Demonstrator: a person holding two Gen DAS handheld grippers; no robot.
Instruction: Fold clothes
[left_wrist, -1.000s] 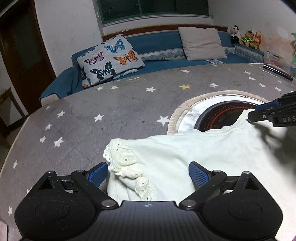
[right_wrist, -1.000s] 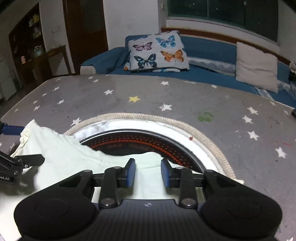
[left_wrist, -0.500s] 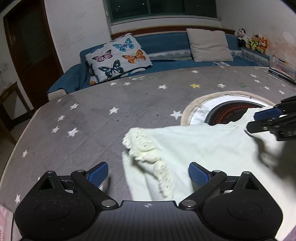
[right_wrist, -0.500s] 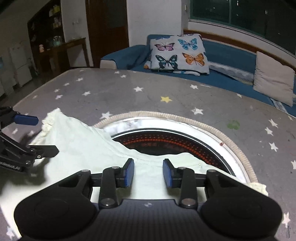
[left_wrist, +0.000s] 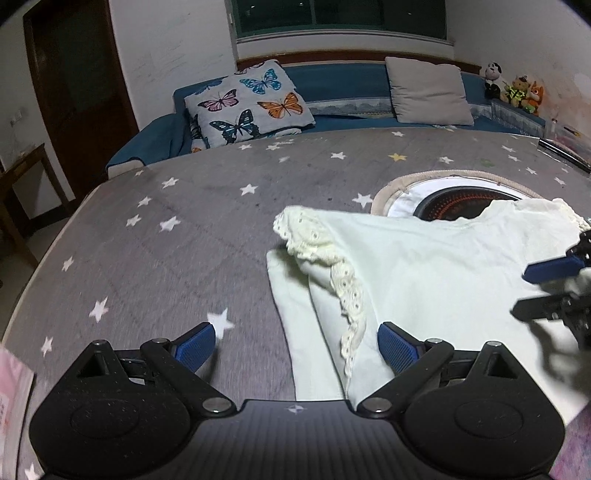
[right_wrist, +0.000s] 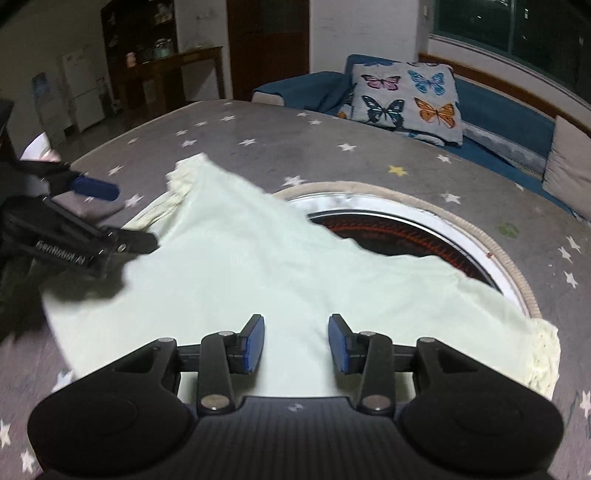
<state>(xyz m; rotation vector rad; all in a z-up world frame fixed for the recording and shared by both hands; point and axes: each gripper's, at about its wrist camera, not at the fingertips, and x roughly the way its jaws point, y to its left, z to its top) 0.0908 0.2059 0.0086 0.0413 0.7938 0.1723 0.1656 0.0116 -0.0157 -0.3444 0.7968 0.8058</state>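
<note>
A pale green top (left_wrist: 436, 266) with lace-trimmed sleeves (left_wrist: 325, 251) lies flat on the grey star-patterned table (left_wrist: 184, 240), partly over a round cooktop. My left gripper (left_wrist: 295, 345) is open, above the garment's left edge near the lace sleeve. My right gripper (right_wrist: 295, 343) is open, its blue pads (right_wrist: 255, 343) just above the cloth (right_wrist: 240, 266). The right gripper shows at the right of the left wrist view (left_wrist: 554, 288). The left gripper shows at the left of the right wrist view (right_wrist: 96, 214).
A round inset cooktop (right_wrist: 406, 236) with a beige rim sits in the table, half covered by the top. A blue sofa with a butterfly pillow (left_wrist: 251, 103) and a grey cushion (left_wrist: 428, 90) stands behind the table. A pink item (left_wrist: 11, 391) lies at the near left edge.
Both grippers have drawn back from the garment and risen. The right gripper's jaws have opened wider. The left lace sleeve now lies folded over the cloth.
</note>
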